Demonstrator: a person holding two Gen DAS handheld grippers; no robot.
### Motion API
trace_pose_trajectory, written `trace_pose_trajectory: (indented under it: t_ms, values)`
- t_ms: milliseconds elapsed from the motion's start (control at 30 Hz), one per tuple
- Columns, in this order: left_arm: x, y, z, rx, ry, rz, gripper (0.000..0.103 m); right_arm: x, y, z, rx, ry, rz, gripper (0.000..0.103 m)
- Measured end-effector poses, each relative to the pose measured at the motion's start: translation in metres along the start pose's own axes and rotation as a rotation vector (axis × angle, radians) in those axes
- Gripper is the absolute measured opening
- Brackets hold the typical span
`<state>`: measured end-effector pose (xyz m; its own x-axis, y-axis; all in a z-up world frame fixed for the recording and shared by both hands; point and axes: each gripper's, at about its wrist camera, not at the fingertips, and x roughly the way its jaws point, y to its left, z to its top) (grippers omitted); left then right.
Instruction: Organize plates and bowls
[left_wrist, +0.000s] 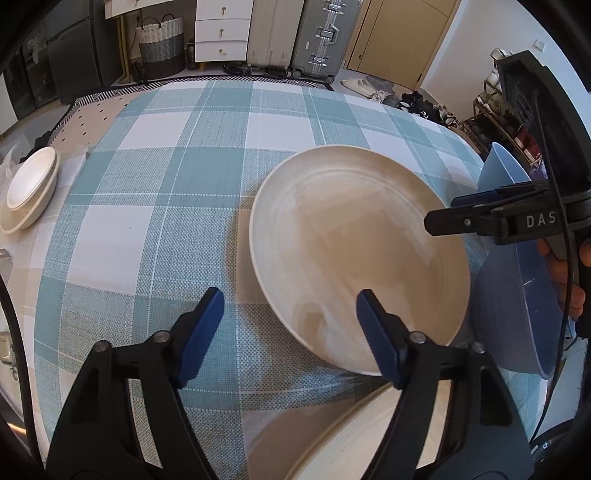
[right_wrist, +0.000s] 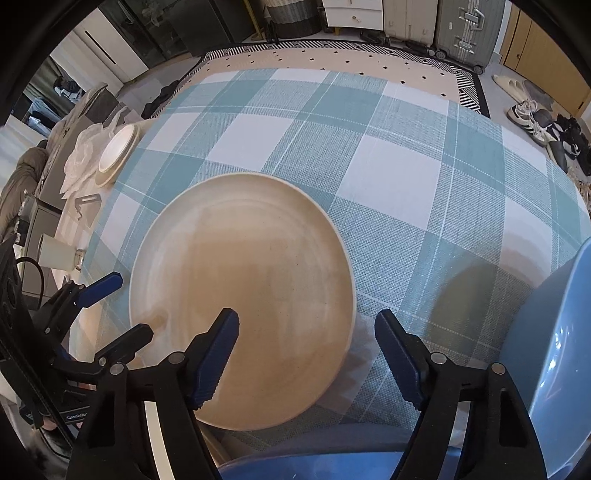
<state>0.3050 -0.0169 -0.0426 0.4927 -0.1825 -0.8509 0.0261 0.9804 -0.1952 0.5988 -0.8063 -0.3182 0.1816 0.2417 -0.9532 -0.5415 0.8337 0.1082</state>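
A large cream plate (left_wrist: 354, 254) lies flat on the blue-checked tablecloth; it also shows in the right wrist view (right_wrist: 243, 295). My left gripper (left_wrist: 290, 321) is open and empty, just above the plate's near-left rim. My right gripper (right_wrist: 306, 343) is open and empty over the plate's near-right rim; it shows from the side in the left wrist view (left_wrist: 458, 214). A blue bowl (left_wrist: 517, 306) stands right of the plate, also in the right wrist view (right_wrist: 554, 350). A stack of small white plates (left_wrist: 29, 188) sits at the far left, also in the right wrist view (right_wrist: 116, 151).
Another cream plate's rim (left_wrist: 332, 432) shows at the near edge under my left gripper. A blue rim (right_wrist: 314, 469) lies at the bottom of the right wrist view. A plastic bag (right_wrist: 81, 155) and a small cup (right_wrist: 55, 253) sit at the table's left. Suitcases (left_wrist: 321, 33) stand beyond the table.
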Motion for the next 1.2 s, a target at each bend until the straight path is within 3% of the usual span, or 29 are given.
trace_pose_trajectory:
  t_ms: [167,267,333,533,800,1200]
  values:
    - [0.002,-0.003,-0.003,0.012,0.014,-0.005,0.061,0.010,0.004,0.000,-0.007,0.029,-0.013,0.060]
    - [0.004,-0.005,-0.005,0.023,0.027,-0.009,0.052,0.013,0.006,-0.001,-0.014,0.026,-0.032,0.054]
    - [0.006,-0.008,-0.006,0.031,0.034,-0.006,0.040,0.013,0.004,-0.001,-0.008,0.022,-0.036,0.047]
    - [0.006,-0.007,-0.007,0.050,0.024,0.036,0.027,0.010,0.003,-0.001,-0.011,0.001,-0.051,0.039]
    - [0.000,0.004,-0.008,0.028,0.004,0.042,0.024,0.008,0.003,-0.002,-0.016,-0.028,-0.056,0.029]
    - [-0.026,0.013,-0.007,0.008,-0.055,0.062,0.024,-0.005,0.018,-0.006,-0.045,-0.079,-0.039,0.028]
